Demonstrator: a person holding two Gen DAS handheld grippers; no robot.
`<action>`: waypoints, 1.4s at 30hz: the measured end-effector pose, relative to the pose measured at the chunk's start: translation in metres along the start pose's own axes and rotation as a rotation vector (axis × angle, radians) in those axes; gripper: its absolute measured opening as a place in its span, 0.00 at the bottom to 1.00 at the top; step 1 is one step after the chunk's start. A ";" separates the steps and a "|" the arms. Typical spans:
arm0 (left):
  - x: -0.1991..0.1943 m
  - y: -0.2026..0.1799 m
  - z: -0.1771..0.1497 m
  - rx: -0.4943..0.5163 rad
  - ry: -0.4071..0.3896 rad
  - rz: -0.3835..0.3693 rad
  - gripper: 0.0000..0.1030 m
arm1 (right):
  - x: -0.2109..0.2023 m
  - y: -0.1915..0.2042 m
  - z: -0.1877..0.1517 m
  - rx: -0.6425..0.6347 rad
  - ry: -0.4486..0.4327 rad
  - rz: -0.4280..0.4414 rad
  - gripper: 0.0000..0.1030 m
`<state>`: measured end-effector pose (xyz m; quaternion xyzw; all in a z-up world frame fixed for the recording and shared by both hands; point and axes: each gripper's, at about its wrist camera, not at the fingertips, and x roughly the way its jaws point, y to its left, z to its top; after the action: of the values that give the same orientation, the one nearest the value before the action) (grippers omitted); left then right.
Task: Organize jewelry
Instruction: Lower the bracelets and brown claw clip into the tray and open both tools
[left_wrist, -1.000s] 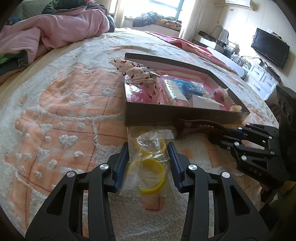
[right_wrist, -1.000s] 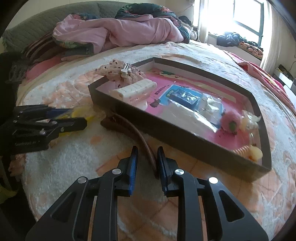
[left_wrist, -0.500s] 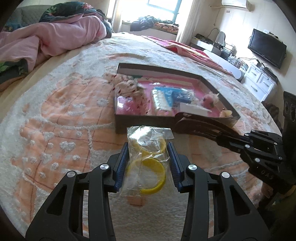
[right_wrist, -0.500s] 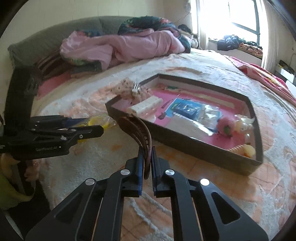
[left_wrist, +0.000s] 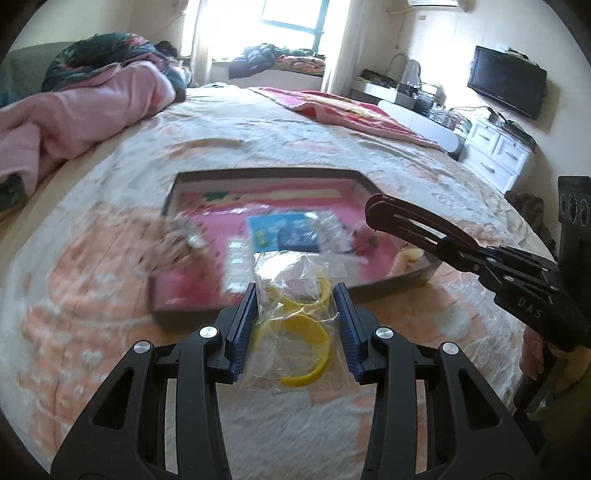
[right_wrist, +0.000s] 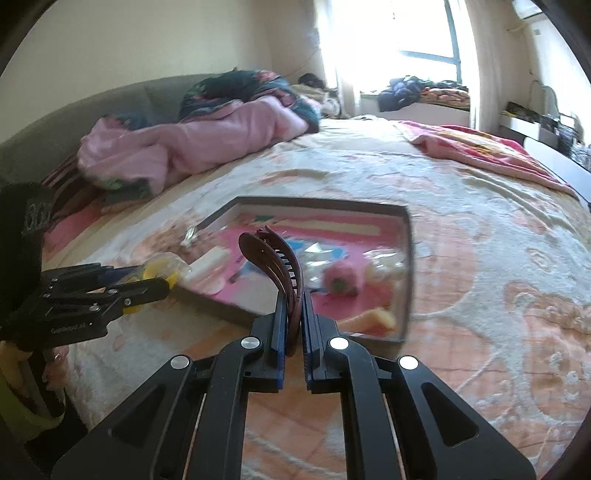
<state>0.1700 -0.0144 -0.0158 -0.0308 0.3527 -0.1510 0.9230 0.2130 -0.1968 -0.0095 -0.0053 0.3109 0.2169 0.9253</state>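
My left gripper (left_wrist: 295, 314) is shut on a clear plastic bag of yellow bangles (left_wrist: 295, 325), held up in front of the near wall of the dark tray (left_wrist: 266, 172). My right gripper (right_wrist: 294, 306) is shut on a curved brown hair clip (right_wrist: 273, 254), which sticks up and forward over the tray's near rim (right_wrist: 408, 258). In the left wrist view the hair clip (left_wrist: 406, 221) hangs over the tray's right end. In the right wrist view the left gripper (right_wrist: 155, 284) shows at the left with the bag (right_wrist: 162, 266).
The tray has a pink floor and holds a blue card (left_wrist: 282, 232), a white strip (right_wrist: 210, 258), a pink fluffy piece (right_wrist: 340, 280) and other small items. It lies on a peach and white bedspread (left_wrist: 92, 314). A heap of pink bedding (right_wrist: 184, 144) lies at the back left.
Both grippers have risen from the bedspread with their loads and moved toward the tray. The right gripper's jaws closed on the hair clip, which now stands upright between them.
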 end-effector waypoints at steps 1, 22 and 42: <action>0.002 -0.002 0.002 0.003 -0.001 -0.001 0.32 | 0.000 -0.003 0.001 0.003 -0.003 -0.008 0.07; 0.071 -0.018 0.045 0.004 0.026 -0.003 0.32 | 0.028 -0.052 0.018 0.057 -0.001 -0.109 0.07; 0.106 -0.001 0.043 -0.022 0.072 0.038 0.32 | 0.077 -0.042 0.007 0.062 0.110 -0.119 0.07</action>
<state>0.2731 -0.0493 -0.0520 -0.0287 0.3879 -0.1308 0.9119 0.2888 -0.2035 -0.0532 -0.0072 0.3670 0.1513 0.9178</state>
